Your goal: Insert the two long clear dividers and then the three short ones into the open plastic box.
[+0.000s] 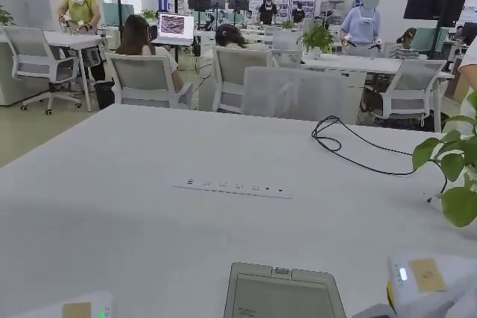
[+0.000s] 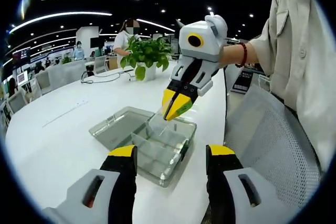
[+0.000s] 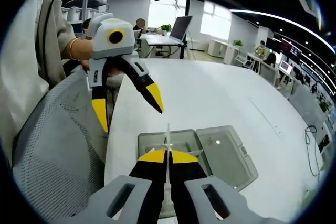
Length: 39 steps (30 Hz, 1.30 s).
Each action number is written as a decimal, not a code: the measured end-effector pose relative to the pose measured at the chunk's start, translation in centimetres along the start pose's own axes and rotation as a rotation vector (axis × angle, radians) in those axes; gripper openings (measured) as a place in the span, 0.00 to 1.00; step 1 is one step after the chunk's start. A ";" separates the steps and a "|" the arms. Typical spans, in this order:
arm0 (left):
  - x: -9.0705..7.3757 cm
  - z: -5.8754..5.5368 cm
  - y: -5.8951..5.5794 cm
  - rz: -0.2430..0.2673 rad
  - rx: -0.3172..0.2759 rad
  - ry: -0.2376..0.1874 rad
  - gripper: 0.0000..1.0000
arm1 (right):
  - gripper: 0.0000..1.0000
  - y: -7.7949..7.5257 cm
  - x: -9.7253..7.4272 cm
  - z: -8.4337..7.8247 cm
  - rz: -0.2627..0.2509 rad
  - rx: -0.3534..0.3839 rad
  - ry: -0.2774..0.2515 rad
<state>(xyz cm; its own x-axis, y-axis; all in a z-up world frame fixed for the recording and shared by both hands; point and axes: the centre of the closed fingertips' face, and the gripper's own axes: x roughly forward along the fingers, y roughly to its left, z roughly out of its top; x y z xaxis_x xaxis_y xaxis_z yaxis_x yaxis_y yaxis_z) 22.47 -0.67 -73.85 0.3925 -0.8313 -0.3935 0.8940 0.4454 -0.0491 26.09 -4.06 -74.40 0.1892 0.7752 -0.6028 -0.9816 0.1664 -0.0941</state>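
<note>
The open clear plastic box lies on the white table near its edge, its lid folded flat beside it. Clear dividers stand inside the base. My right gripper hangs just above the base, shut on a thin clear divider that points down into it. In the right gripper view that divider shows edge-on between my shut right gripper, over the box. My left gripper is open and holds nothing, a little back from the box; it also appears as the left gripper, raised at the table edge.
A mesh chair back stands close behind the table edge. On the table are a power strip, a black cable and a potted plant at the right. The box's flat panel lies at the near edge. People sit at desks beyond.
</note>
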 end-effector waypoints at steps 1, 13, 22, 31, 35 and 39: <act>0.0 0.0 0.1 0.002 -0.003 -0.001 0.54 | 0.02 -0.1 0.1 -0.1 0.003 0.007 0.007; 0.1 -0.1 1.1 0.018 -0.017 -0.016 0.63 | 0.02 -0.9 1.5 -0.7 0.007 0.033 0.035; 0.1 -0.4 1.4 0.021 -0.026 -0.011 0.66 | 0.02 -0.7 1.9 -1.2 0.020 0.046 0.057; 0.1 -0.8 1.4 0.022 -0.030 -0.005 0.66 | 0.02 -0.8 2.3 -1.3 0.030 0.054 0.087; 0.1 -0.8 1.5 0.021 -0.033 -0.004 0.66 | 0.02 -1.0 2.5 -1.0 0.041 0.069 0.123; 0.1 -0.9 1.6 0.025 -0.030 0.002 0.67 | 0.02 -0.9 2.6 -1.0 0.056 0.049 0.169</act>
<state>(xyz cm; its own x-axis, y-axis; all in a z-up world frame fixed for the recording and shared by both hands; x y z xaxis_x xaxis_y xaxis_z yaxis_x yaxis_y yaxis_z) 23.73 0.28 -74.79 0.4143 -0.8192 -0.3965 0.8770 0.4758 -0.0668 27.42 -2.77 -76.67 0.1230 0.6716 -0.7306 -0.9872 0.1584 -0.0205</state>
